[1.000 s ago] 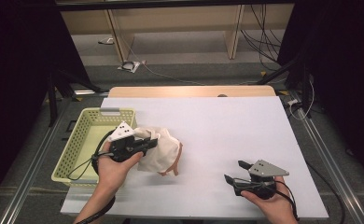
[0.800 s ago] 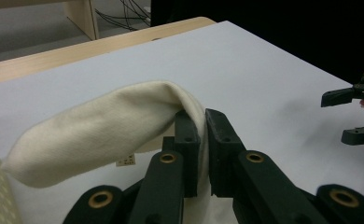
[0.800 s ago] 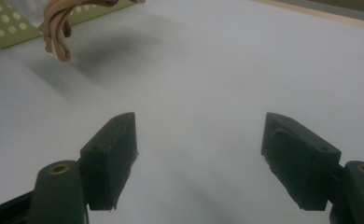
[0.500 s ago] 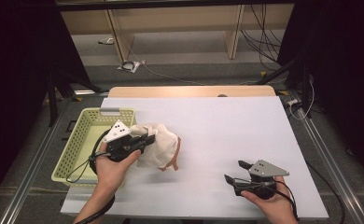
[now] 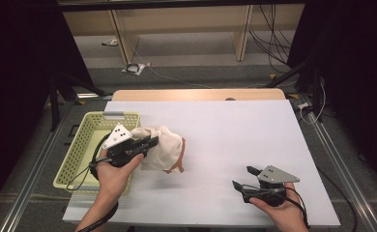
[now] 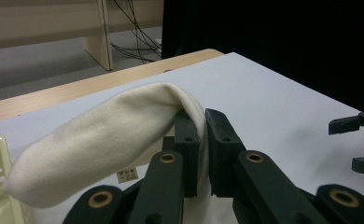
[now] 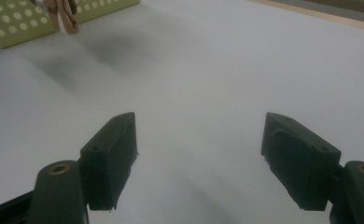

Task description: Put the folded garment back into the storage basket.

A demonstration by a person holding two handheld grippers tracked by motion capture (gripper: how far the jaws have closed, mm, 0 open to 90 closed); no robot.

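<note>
Beside basket [image 5: 82, 145], left gripper [image 5: 148, 143] jaws clamp cream cloth [image 5: 165, 150] (fold pinched between); right gripper [image 5: 244, 178] jaws apart.

A white table [image 5: 235, 140] with a pale wooden far edge [image 5: 198, 94]; beyond it, grey floor [image 5: 191, 72] strewn with black cables [image 5: 266, 41]; light wooden furniture legs [image 5: 242, 31] at the far side; dark curtains [image 5: 22, 58] left and right.

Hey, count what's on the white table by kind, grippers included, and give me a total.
Cream knitted cloth item: 1
Pale green perforated plastic basket: 1
Black two-jaw grippers: 2, the left gripper shut on the cloth, the right gripper open
Total: 4
</note>
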